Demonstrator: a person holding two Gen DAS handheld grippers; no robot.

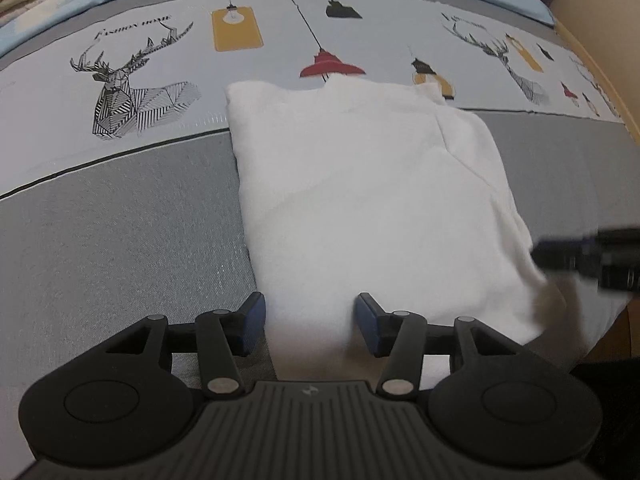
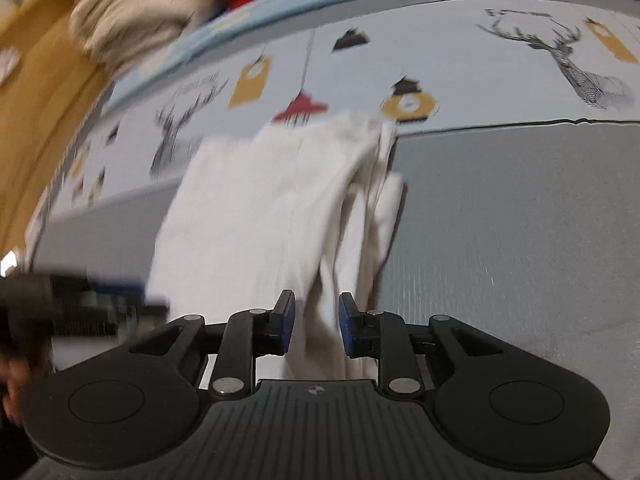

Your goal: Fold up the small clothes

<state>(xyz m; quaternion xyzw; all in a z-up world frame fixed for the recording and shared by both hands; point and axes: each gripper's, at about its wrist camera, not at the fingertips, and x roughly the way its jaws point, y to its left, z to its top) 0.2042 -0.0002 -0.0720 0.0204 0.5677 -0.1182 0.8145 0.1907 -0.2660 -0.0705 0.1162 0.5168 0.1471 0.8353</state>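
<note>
Two grippers at the near hem. My left gripper (image 1: 311, 322) stands wide, jaws straddling the near-left corner of the white garment (image 1: 360, 200), pads apart from it. My right gripper (image 2: 317, 326) is narrower, loose cloth between its jaws; blur hides whether the pads press. Ahead lies the garment on the printed bedsheet (image 1: 120, 220), sides seemingly folded into a long rectangle. Likely left: folding it end to end. Beyond, blurred, a clothes pile (image 2: 132, 12).

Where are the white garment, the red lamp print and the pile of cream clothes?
white garment (image 1: 360, 200), left wrist view, middle of its folded top.
red lamp print (image 1: 331, 67), left wrist view, its red shade.
pile of cream clothes (image 2: 132, 12), right wrist view, blurred middle of the pile.
</note>
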